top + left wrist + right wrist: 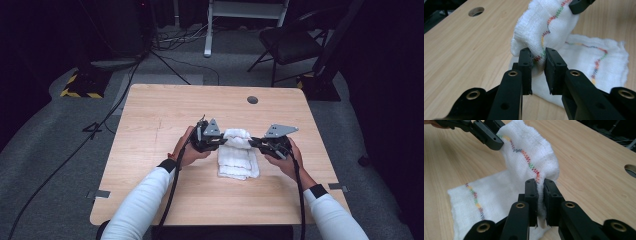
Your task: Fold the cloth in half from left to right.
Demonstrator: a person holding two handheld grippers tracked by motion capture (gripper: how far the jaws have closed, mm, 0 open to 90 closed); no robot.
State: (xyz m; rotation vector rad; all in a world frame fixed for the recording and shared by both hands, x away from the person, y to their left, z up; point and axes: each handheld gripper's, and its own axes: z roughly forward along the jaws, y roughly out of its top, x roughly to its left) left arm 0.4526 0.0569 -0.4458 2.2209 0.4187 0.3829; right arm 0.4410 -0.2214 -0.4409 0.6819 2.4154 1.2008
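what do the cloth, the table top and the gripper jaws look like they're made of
Cloth: looks like soft white woven cotton, gauzy; an open grid weave shows, with a zigzag line of many-coloured stitching.
Table: pale wood-grain top, matte; probably laminate over board, though solid wood cannot be ruled out.
Left gripper and right gripper: black matte jaws, likely plastic, with brass-coloured rings at the pivots; both pinch the cloth.

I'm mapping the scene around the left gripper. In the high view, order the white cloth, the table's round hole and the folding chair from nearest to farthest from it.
1. White cloth: clamped in the left gripper.
2. Round hole: farther up the table, toward its far edge.
3. Folding chair: on the floor beyond the table.
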